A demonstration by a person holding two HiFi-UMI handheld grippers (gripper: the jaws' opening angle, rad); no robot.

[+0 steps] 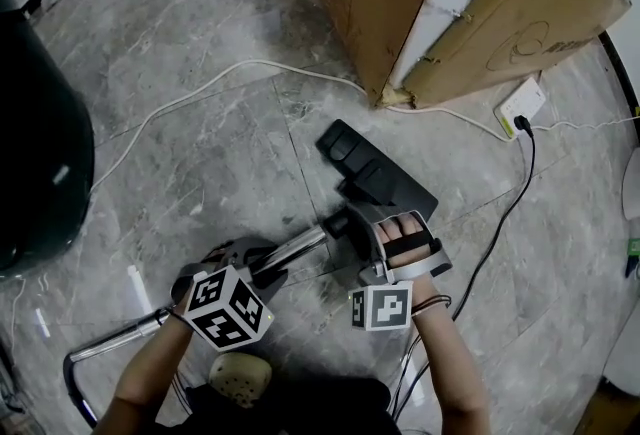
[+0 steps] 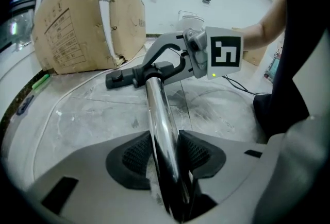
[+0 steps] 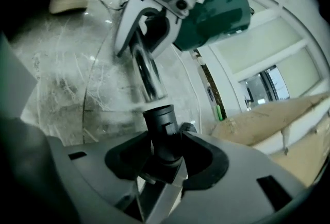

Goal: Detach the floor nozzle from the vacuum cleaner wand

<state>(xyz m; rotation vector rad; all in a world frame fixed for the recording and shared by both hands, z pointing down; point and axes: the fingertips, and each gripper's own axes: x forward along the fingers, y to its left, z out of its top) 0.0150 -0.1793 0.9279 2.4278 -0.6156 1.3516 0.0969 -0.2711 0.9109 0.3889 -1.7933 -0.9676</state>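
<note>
Our left gripper (image 2: 166,155) is clenched with both pads on the shiny wand (image 2: 157,109). Our right gripper (image 3: 165,151) grasps the black neck (image 3: 161,127) of the floor nozzle (image 1: 372,171), which lies on the stone floor (image 1: 200,153) before us.

Grey left gripper (image 2: 165,156) and right gripper (image 3: 164,153), black ribbed pads (image 2: 136,156), each bearing a black-and-white marker cube (image 1: 228,308).
</note>
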